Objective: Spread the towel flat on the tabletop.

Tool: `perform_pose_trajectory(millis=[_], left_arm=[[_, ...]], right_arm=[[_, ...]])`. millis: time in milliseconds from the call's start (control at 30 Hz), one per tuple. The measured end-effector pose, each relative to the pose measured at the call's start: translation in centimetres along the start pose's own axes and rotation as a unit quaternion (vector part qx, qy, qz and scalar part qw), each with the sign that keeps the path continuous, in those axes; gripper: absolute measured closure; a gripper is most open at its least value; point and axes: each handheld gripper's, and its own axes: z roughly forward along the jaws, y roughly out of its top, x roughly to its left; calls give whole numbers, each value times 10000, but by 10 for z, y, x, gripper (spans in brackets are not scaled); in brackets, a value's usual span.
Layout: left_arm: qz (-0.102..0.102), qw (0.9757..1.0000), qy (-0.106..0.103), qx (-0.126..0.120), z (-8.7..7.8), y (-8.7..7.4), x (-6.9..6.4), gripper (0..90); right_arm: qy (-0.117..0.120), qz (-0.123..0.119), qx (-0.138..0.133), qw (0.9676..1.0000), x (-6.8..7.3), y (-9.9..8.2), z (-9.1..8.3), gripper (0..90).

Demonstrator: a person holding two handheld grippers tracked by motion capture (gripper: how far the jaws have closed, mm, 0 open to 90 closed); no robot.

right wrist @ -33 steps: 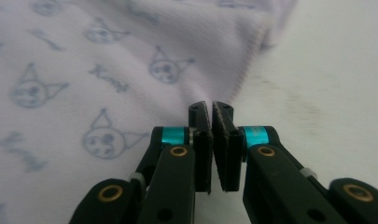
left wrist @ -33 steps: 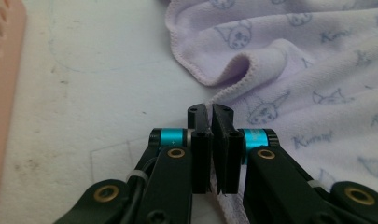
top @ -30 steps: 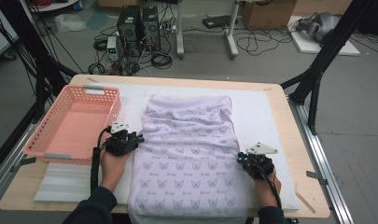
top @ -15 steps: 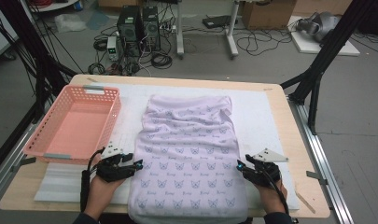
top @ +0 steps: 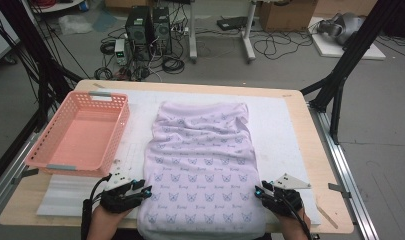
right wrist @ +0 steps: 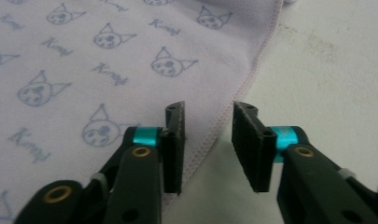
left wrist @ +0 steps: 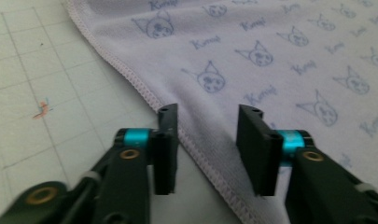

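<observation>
A: Cloth (top: 202, 165) — lilac, printed with small cat faces, lying flat down the middle of the white mat (top: 285, 125). Its near end hangs slightly over the table (top: 335, 220) edge by the person; the far end is rumpled.

B: We note the pink basket (top: 80, 132) to its left, just beside the cloth's left hem, not touching it.

A: Left gripper (top: 142, 192) sits at the cloth's near left edge. In the left gripper view (left wrist: 205, 149) the stitched hem runs between the jaws, which stand parted and have just been closing. We see no pad pressing the fabric.

B: Same on the other side. Right gripper (top: 260, 192) at the near right edge. In the right gripper view (right wrist: 206, 147) the hem passes through the gap, jaws apart, also just closing, one jaw over cloth, the other over bare mat.

A: Whether the jaw tips touch the cloth we cannot tell.

B: Both hands low, at the table's near edge.
</observation>
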Motion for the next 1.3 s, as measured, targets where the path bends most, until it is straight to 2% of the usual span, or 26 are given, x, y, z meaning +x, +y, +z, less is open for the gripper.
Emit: perform_pose_trajectory(millis=[67,100,133,267,367,567,733,800,867,900,933,967,1033,1100,1167,1267,1300], left_arm=[[41,10000,-8,-22,-2,-2,-3,864],[61,10000,3,-15,-2,-3,-4,868],[19,10000,-15,-5,-4,-3,-4,870],[-231,9996,-119,55,-11,-6,0,872],[-287,9994,-166,85,-14,-7,1,872],[-294,9991,-263,152,-27,-11,0,872],[-145,9986,-432,270,-47,-18,-6,873],[-70,9979,-531,353,-54,-25,-11,871],[-91,9978,-592,300,-57,-29,-11,832],[-118,9982,-555,216,-58,-29,-10,747],[-291,9982,-511,80,-56,-27,-5,602],[-458,9976,-510,-12,-55,-24,-1,524],[-568,9973,-436,-181,-50,-19,2,514],[-577,9973,-394,-213,-43,-14,3,514],[-511,9983,-269,-91,-29,-9,4,517],[-447,9987,-238,33,-12,-5,4,518],[-405,9989,-227,4,-10,-5,3,517]], right_arm=[[130,33,-6,9999,1,-2,-1,811],[218,8,9,9998,2,-2,-2,863],[185,-2,11,9998,3,-2,-2,871],[314,103,64,9994,1,-5,-8,882],[434,160,82,9989,0,-8,-14,883],[635,-16,126,9979,7,-13,-27,884],[838,-175,105,9963,15,-21,-44,884],[980,-201,168,9948,18,-27,-50,883],[1115,-242,202,9933,20,-33,-54,858],[1064,-223,132,9940,20,-35,-56,804],[1010,-183,102,9947,19,-34,-56,737],[919,-48,11,9958,17,-33,-56,677],[824,113,-121,9965,13,-30,-54,652],[674,163,-123,9975,13,-26,-47,640],[531,162,-26,9985,14,-22,-36,639],[386,109,-7,9992,15,-13,-22,639],[340,97,26,9994,15,-10,-18,639]])
